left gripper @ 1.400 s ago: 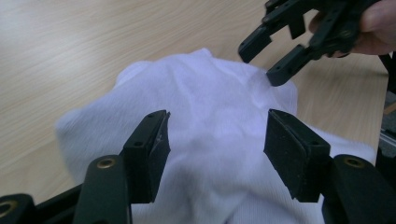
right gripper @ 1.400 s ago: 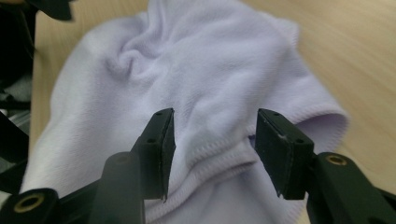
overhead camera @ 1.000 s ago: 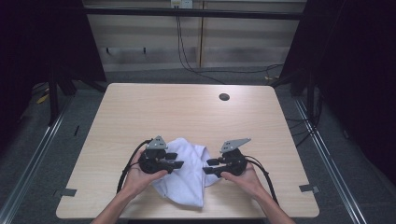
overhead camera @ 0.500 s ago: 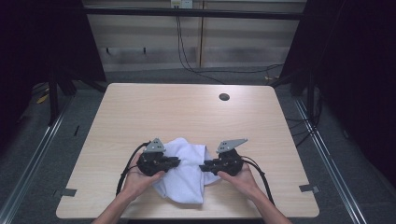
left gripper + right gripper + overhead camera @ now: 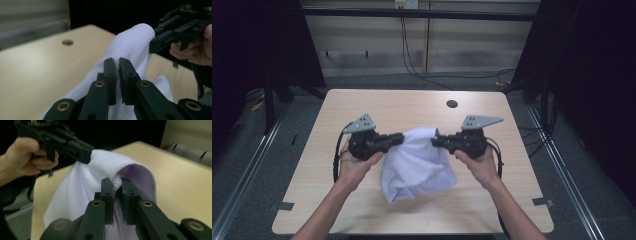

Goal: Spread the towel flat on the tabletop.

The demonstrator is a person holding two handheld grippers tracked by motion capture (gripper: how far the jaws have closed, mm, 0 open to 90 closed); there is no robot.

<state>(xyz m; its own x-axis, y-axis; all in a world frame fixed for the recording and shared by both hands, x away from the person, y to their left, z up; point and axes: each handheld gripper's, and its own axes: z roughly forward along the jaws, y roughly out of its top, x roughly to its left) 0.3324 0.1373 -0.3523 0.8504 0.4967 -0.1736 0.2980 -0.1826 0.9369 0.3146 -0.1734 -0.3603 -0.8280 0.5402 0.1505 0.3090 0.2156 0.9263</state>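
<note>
A white towel (image 5: 418, 161) hangs above the wooden table (image 5: 362, 107), held up by its top edge between both grippers. My left gripper (image 5: 398, 139) is shut on the towel's left side, and its jaws pinch the cloth (image 5: 135, 42) in the left gripper view, where my left gripper (image 5: 117, 62) points toward the other hand. My right gripper (image 5: 435, 142) is shut on the towel's right side. In the right gripper view my right gripper (image 5: 117, 183) clamps the hemmed edge of the towel (image 5: 82, 185). The towel's lower part droops toward the table's front.
A small round hole (image 5: 452, 104) sits in the table near its far edge. Cables (image 5: 337, 155) trail from both grippers beside the person's forearms. Dark floor and metal rails (image 5: 242, 170) flank the table on both sides.
Both grippers have risen and moved apart, lifting the towel off the table and spreading its top edge. The towel lay bunched on the table before.
</note>
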